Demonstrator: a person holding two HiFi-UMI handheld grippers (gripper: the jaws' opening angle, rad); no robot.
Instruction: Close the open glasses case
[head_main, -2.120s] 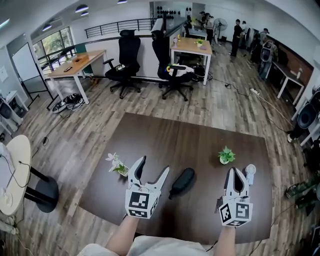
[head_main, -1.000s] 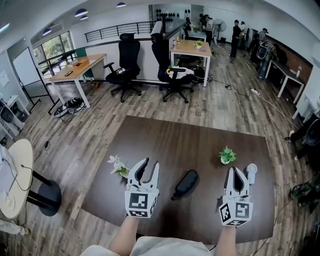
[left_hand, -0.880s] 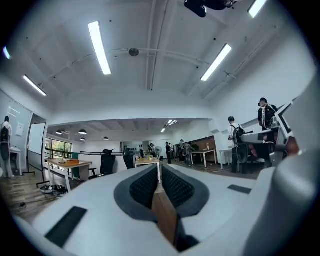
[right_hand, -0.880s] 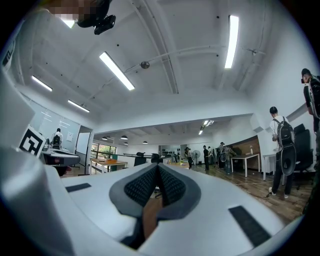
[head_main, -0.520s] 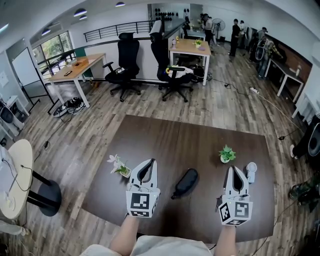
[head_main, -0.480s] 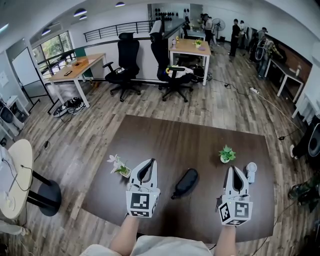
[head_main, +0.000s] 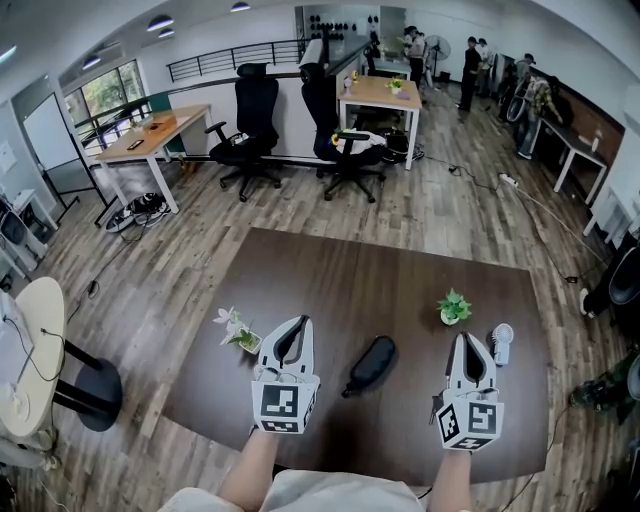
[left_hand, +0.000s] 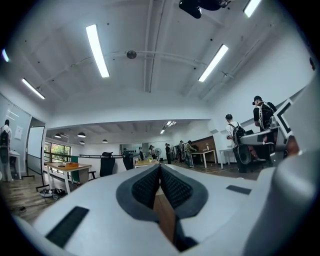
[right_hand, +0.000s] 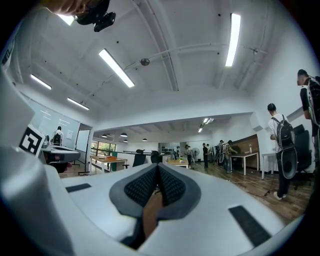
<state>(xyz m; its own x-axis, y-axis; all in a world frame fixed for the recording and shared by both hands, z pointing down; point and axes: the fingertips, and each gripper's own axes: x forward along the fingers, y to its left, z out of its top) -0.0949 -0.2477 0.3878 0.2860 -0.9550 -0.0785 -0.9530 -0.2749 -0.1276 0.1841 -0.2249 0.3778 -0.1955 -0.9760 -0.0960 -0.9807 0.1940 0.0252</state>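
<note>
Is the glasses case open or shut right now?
Shut, as far as the head view shows: the glasses case lies on the table as one dark rounded shell, no lid raised.

**Location type: open-plan office**

Identifying features — light wooden desks (head_main: 152, 132) on white frames, two black swivel office chairs (head_main: 258, 110), a whiteboard (head_main: 48, 125) beside the window (head_main: 108, 92), and a wood-plank floor (head_main: 190, 250) with power strips and cables (head_main: 140, 205) lying loose under one desk. A railing (head_main: 235, 52) runs along the far wall. Long ceiling light strips (left_hand: 97, 50) are mounted overhead. Several people (head_main: 472, 72) stand near benches at the far right. A dark brown table (head_main: 330, 280) occupies the foreground — set apart from the desks.
</note>
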